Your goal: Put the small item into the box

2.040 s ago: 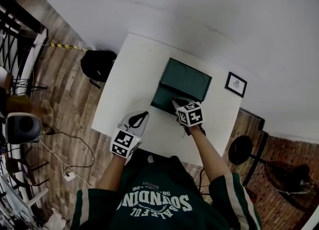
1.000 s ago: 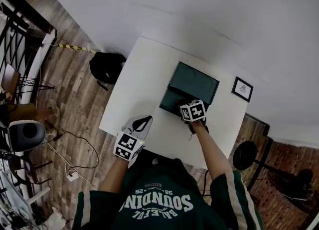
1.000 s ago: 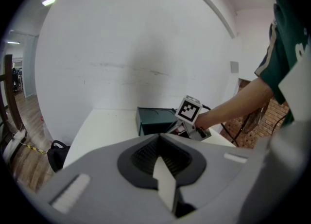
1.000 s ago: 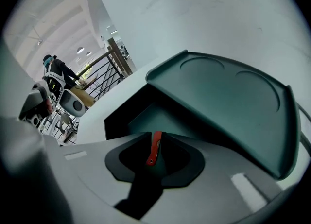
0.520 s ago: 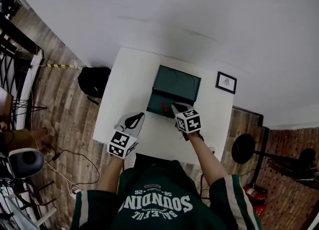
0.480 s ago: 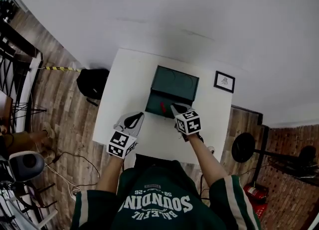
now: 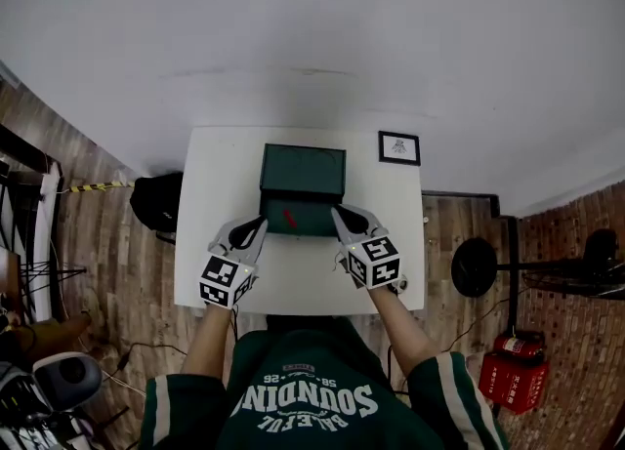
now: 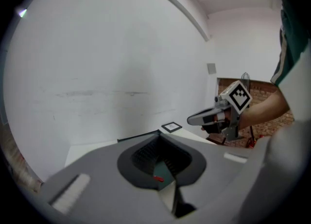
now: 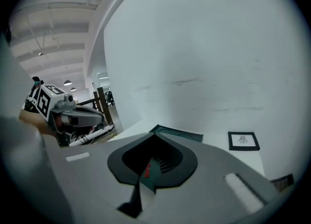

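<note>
A dark green box stands open on the white table, its lid raised at the far side. The small red item lies inside it near the front wall. My left gripper is shut and empty at the box's front left corner. My right gripper is shut and empty at the front right corner. In the left gripper view the red item shows through the gap behind the left gripper's tips. The right gripper view shows the red item below the right gripper's tips.
A small framed picture lies on the table right of the box. On the floor, a black bag sits left of the table; a round black stand and a red extinguisher are to the right. A white wall rises behind.
The right gripper has drawn back from over the box to its front right corner, leaving the red item inside. The left gripper has come closer to the box front. The head view has shifted.
</note>
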Demonstrator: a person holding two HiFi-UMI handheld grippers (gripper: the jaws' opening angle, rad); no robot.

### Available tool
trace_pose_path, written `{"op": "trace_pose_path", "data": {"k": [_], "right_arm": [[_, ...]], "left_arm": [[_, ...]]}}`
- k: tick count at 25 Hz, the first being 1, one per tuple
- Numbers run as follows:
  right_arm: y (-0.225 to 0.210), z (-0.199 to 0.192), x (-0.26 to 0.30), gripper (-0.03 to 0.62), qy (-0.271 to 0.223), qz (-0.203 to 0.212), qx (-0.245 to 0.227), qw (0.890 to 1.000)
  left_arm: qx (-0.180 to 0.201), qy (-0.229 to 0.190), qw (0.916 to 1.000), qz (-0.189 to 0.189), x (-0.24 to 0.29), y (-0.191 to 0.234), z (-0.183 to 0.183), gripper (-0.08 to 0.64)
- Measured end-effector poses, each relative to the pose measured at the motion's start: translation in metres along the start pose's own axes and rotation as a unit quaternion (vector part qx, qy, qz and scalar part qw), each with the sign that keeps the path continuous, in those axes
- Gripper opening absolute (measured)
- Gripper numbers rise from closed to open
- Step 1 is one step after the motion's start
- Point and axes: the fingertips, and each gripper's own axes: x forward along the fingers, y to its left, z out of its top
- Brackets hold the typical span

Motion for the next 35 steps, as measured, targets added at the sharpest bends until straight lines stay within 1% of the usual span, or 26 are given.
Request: {"op": "trace_pose_path", "data": {"k": [6, 9, 12, 20, 30, 35], "right_arm": [[-0.011, 0.025, -0.039, 0.000, -0.056, -0.033, 0.008, 0.998], [-0.013, 0.033, -0.055, 0.000, -0.083, -0.041, 0.010, 0.996], [-0.011, 0.038, -0.067, 0.000, -0.099, -0.045, 0.007, 0.994], [-0.010, 0.039, -0.073, 0.000, -0.102, -0.050, 0.003, 0.994], [-0.002, 0.034, -0.068, 0.000, -0.093, -0.041, 0.007, 0.995], [-0.001, 0.037, -0.061, 0.002, -0.098, -0.034, 0.007, 0.995]], "left_arm": [[0.014, -0.030, 0.9994, -0.012, 0.005, -0.003, 0.032, 0.051], [0.017, -0.041, 0.9989, -0.017, 0.007, -0.008, 0.044, 0.051], [0.017, -0.051, 0.9984, -0.019, 0.007, -0.012, 0.051, 0.051], [0.019, -0.057, 0.9978, -0.026, 0.009, -0.019, 0.055, 0.051], [0.018, -0.055, 0.9979, -0.029, 0.007, -0.022, 0.052, 0.051], [0.019, -0.056, 0.9979, -0.026, 0.010, -0.015, 0.052, 0.051]]}}
